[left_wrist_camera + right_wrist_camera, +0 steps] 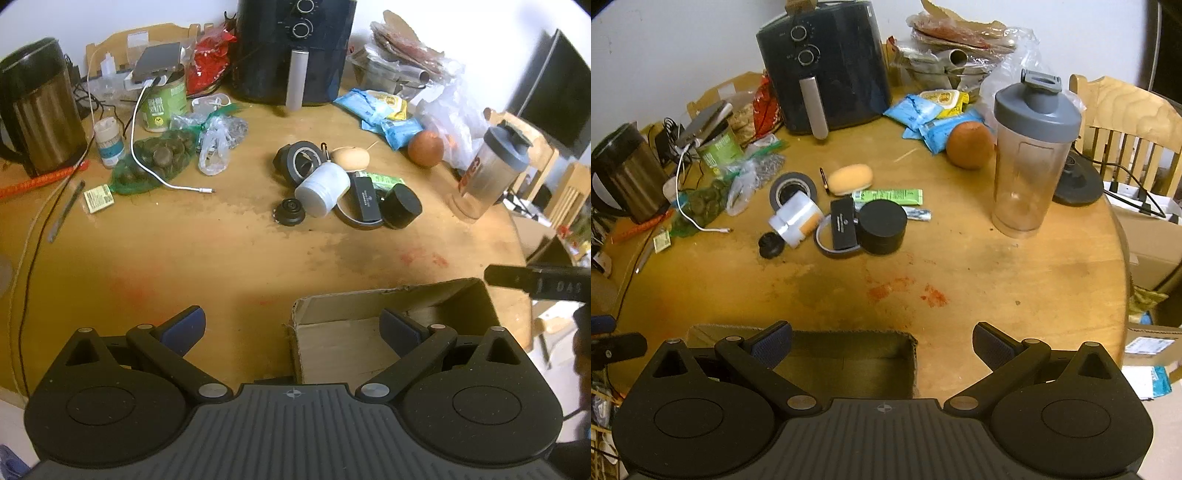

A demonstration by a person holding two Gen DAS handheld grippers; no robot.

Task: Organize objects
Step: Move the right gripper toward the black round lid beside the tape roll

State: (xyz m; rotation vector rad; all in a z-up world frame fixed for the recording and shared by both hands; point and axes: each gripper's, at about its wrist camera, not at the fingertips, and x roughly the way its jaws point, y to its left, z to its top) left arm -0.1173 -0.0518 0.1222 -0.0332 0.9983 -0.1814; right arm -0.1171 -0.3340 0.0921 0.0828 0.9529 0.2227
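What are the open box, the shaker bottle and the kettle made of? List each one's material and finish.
Open box: corrugated cardboard, matte brown, with a rough torn edge.
Shaker bottle: seemingly clear plastic, slightly cloudy, since the table shows through it; its grey lid looks like matte plastic.
Kettle: probably brushed metal, going by the streaky vertical reflections; its dark top and handle are likely plastic.
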